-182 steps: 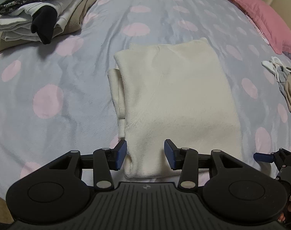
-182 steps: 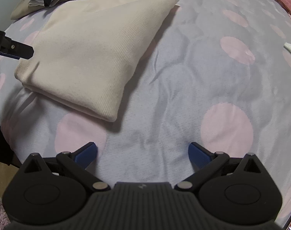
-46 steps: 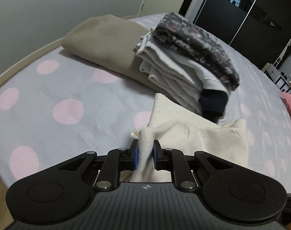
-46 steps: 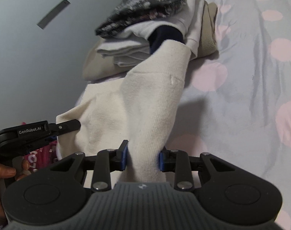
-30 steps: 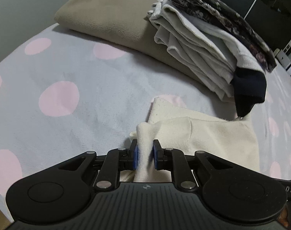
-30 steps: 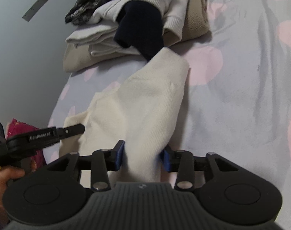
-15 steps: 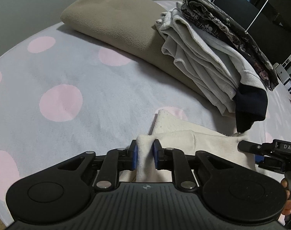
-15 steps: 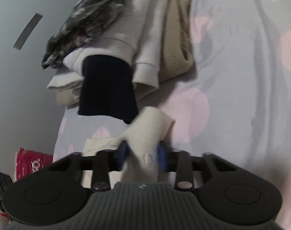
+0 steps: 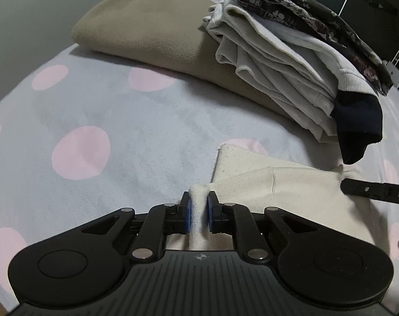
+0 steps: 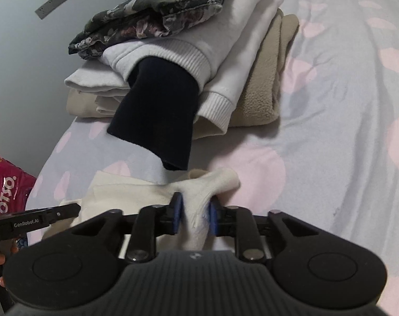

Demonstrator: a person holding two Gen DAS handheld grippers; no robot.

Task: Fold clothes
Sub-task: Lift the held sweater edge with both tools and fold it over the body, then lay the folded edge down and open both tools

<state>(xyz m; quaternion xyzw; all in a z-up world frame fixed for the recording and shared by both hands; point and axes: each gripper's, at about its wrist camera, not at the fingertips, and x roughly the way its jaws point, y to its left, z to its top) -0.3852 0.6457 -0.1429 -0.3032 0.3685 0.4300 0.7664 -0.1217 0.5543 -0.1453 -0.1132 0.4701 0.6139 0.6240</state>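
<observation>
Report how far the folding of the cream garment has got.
Done: the cream garment is folded and lies on the bed beside the stack of folded clothes. In hand: the left claw pinches one corner; the right claw is opening around another. Left: release it, perhaps stack it.

Cream garment (image 9: 299, 192) carried across bed (image 9: 125, 121) — now lowered beside stack (image 9: 291, 60); right gripper (image 10: 193, 214) opening, cloth between fingers.

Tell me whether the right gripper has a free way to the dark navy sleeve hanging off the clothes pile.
Probably not yet. The navy sleeve hangs unobstructed just ahead, but the right gripper has the cream knit garment bunched between its opening fingers, so it must let that go first.
</observation>
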